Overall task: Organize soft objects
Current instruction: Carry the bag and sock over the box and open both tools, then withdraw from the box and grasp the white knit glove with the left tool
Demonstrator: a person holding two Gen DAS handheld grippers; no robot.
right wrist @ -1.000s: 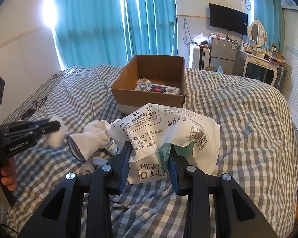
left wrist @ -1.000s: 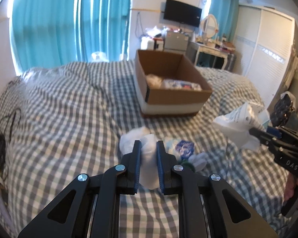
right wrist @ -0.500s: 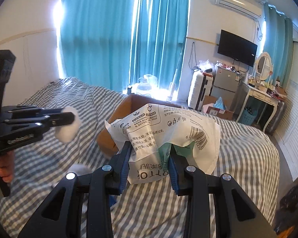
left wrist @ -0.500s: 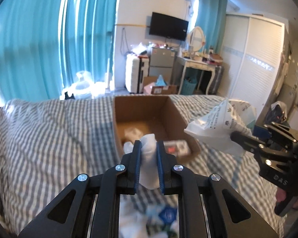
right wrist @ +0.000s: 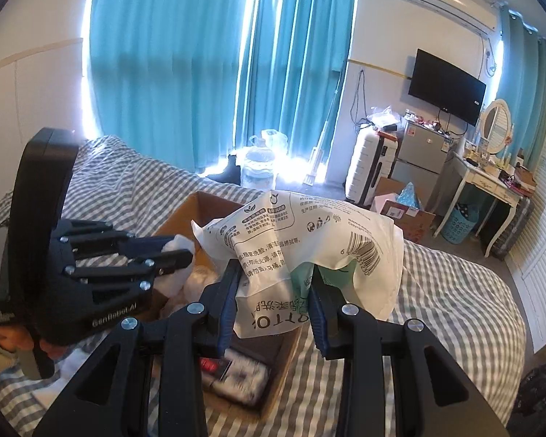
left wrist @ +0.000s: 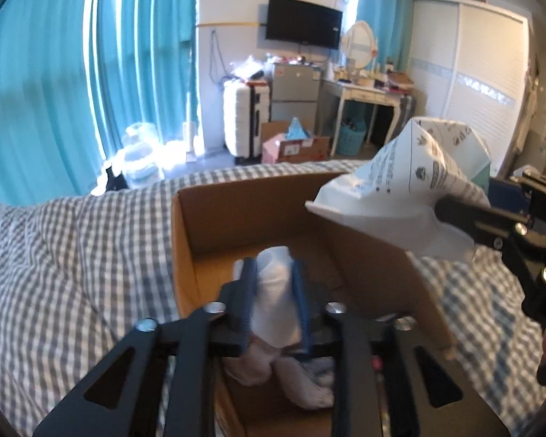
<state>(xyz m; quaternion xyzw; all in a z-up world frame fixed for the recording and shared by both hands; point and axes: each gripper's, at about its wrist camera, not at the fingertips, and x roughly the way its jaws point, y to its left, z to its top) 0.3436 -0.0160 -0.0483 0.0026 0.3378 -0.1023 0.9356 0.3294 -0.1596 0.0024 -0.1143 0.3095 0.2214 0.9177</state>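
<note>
My left tongs (left wrist: 275, 300) are pinching a soft white cloth bundle (left wrist: 273, 306), held above the open interior of the brown cardboard box (left wrist: 251, 215) that sits on the grey-and-white checked bed cover (left wrist: 72, 266). Below the bundle, inside the box, lie more pale soft pieces (left wrist: 298, 382). My right tongs (right wrist: 273, 302) are pinching a crumpled white plastic pack printed with black text and a barcode (right wrist: 309, 240), with a mint-green patch between the fingers (right wrist: 229, 306); the pack hangs over the box's right side, and in the left wrist view it (left wrist: 407, 185) overlaps the right wall. A dark packet with a red label (right wrist: 218, 366) rests on the box floor below my right tongs. Teal curtains (right wrist: 214, 65) hang behind the bed.
</note>
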